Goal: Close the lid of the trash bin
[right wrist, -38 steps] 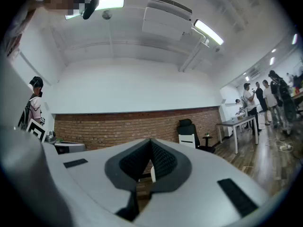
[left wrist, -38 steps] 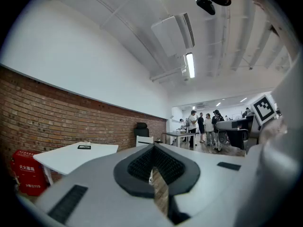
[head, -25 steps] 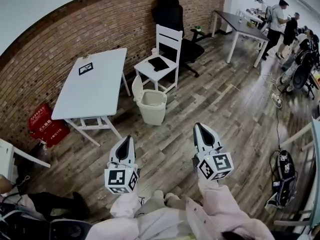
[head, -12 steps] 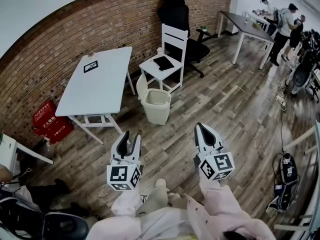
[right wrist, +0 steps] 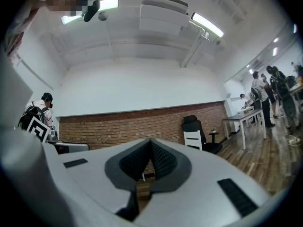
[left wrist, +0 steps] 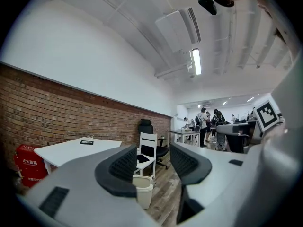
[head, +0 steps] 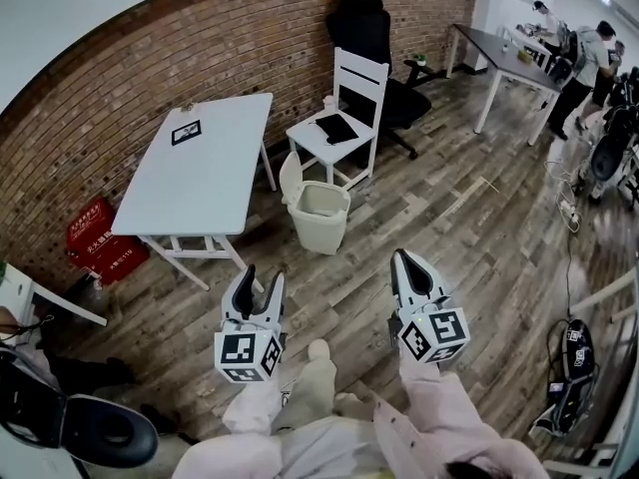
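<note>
A cream trash bin (head: 321,216) stands on the wood floor between the white table and the white chair, its lid (head: 291,178) tipped up at its left rim. My left gripper (head: 260,279) is held level well short of the bin; its jaws are opening and nothing is between them. In the left gripper view the bin (left wrist: 144,191) shows low in the gap of the left gripper (left wrist: 153,163). My right gripper (head: 404,261) is shut and empty, off to the bin's right. The right gripper (right wrist: 151,151) has its pads meeting at the tips, facing the brick wall.
A white table (head: 200,163) stands left of the bin, a white chair (head: 344,128) behind it and a black office chair (head: 374,43) beyond. A red box (head: 100,242) lies under the table's left end. People stand by a grey desk (head: 509,53). Cables (head: 569,208) lie at right.
The left jaws have gone from shut to open. Both grippers have moved forward over the floor and the bin sits nearer in the head view.
</note>
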{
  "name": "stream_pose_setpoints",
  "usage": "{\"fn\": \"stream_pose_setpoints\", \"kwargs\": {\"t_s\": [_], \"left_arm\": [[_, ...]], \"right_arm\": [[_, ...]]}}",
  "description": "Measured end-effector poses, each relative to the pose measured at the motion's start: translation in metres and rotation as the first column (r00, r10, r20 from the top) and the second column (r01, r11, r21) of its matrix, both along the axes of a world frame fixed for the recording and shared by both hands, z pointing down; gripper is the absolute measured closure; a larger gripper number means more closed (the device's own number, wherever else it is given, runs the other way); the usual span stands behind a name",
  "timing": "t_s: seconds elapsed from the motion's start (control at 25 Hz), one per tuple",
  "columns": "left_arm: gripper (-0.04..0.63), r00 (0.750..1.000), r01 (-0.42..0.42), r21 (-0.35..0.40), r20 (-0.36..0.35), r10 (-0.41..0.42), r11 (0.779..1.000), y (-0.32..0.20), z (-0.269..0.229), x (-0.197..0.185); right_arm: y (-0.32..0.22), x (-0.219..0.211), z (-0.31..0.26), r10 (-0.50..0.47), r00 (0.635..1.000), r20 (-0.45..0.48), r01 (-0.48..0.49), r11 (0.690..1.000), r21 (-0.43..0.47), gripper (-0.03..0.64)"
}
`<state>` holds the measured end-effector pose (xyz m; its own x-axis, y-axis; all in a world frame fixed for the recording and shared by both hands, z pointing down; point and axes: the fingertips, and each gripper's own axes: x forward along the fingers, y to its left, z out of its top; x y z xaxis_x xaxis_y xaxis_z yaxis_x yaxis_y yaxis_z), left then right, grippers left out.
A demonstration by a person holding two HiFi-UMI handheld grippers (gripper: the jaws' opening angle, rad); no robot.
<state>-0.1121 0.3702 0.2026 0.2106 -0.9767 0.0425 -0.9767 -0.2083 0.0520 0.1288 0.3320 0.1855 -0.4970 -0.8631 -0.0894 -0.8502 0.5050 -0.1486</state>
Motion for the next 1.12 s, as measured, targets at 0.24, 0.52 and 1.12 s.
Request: {"fn": "stream_pose_setpoints", "kwargs": {"t_s": [0.24,0.52,1.12], "left_arm": [[0.37,1.0,0.004,-0.031,-0.01,-0.004,1.0,-0.048,0.017,-0.013],[0.37,1.0,-0.01,-0.062,-0.016,0.009,0.998,-0.108,0.029,-0.028],[0.364,0.997,-0.066,-0.072,-0.054,0.062,0.995,-0.193,0.042,-0.06]], "right_arm": [[-0.047,-0.014,0.016,-0.007,1.0,-0.011,0.006,0.999,-0.031,0.614],[-0.102,-0.033,0.024,-0.02,1.0,-0.013,0.02,0.998,-0.056,0.614],[-0.175,-0.072,0.032,0.016,0.999,-0.036,-0.018,0.997,-0.075,0.614]]}}
